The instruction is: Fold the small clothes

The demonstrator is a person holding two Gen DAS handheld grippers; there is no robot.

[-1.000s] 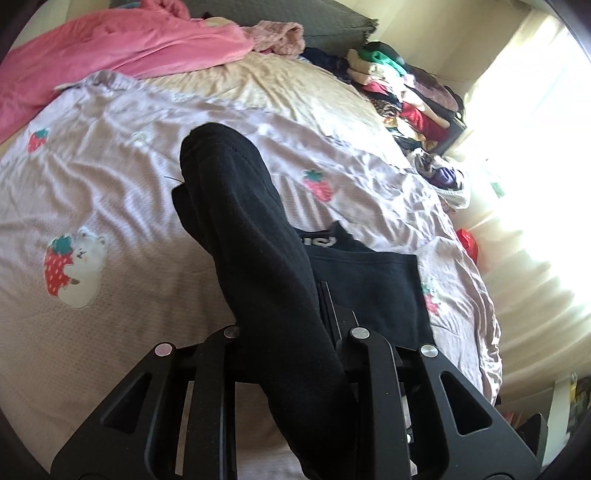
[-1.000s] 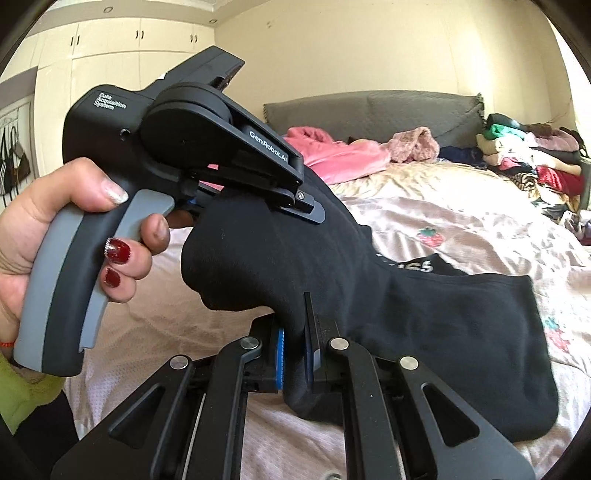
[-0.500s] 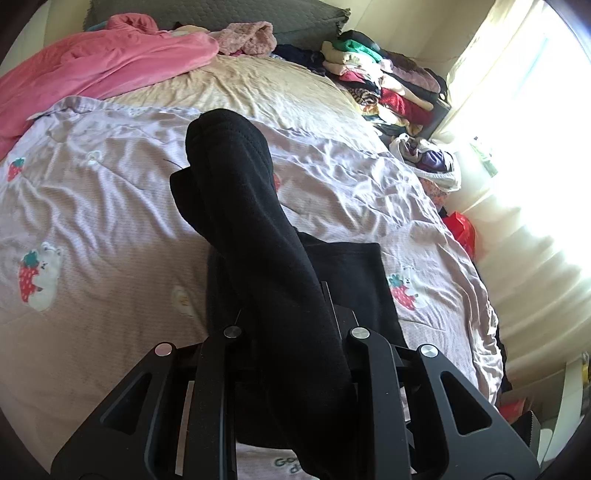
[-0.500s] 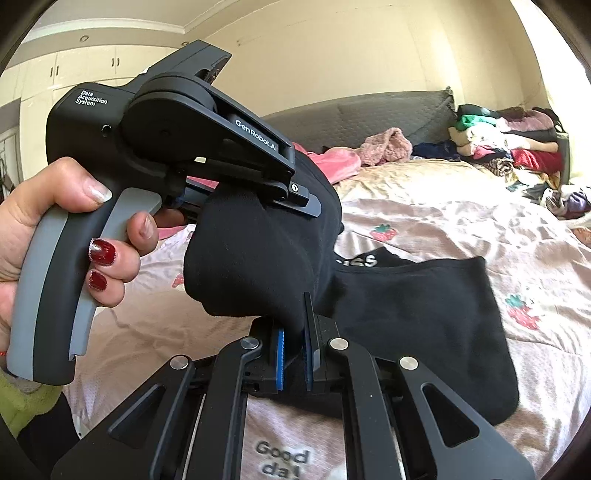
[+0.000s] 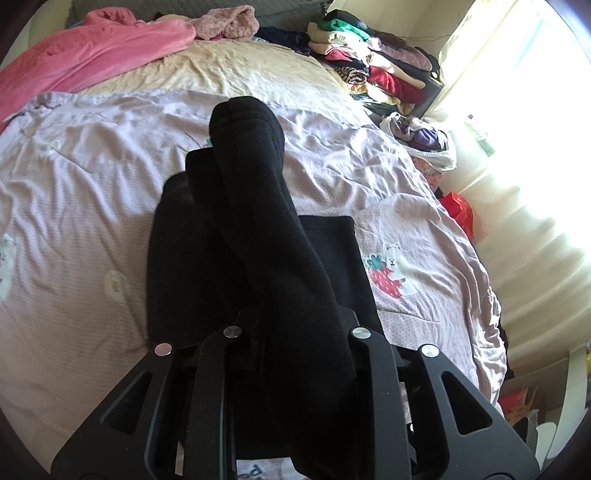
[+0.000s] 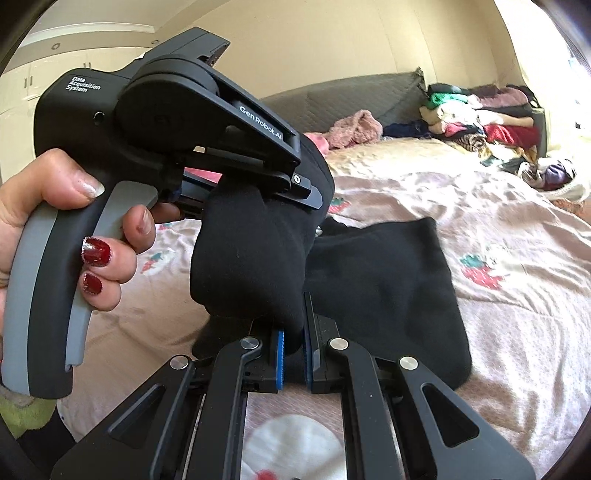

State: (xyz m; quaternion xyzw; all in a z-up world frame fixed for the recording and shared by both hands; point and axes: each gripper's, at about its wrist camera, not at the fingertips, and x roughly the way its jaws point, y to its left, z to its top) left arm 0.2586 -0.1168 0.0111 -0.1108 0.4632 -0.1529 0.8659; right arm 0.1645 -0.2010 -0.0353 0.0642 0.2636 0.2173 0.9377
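Observation:
A black garment (image 5: pixel 332 251) lies partly flat on the lilac strawberry-print bedspread (image 5: pixel 424 236). One edge of it is lifted and doubled over the flat part. My left gripper (image 5: pixel 291 321) has a thick bunched fold of that edge (image 5: pixel 251 206) between its jaws, which are opening a little; the cloth hides its fingertips. From the right wrist view, the left gripper (image 6: pixel 310 192) is held by a hand (image 6: pixel 55 206), with black cloth hanging from it. My right gripper (image 6: pixel 293 332) is shut, its blue pads pinching the lower corner of the same fold (image 6: pixel 251 273).
A pink blanket (image 5: pixel 92 51) and a fuzzy pink item (image 5: pixel 229 20) lie at the bed's head by a grey headboard (image 6: pixel 351 99). Stacked clothes (image 5: pixel 369 62) sit at the far right corner. A bright curtained window (image 5: pixel 535 147) runs along the right side.
Both grippers have carried the lifted black edge sideways across the bed and a little lower. More of the flat garment now lies beneath the fold. Both still have the cloth between their jaws.

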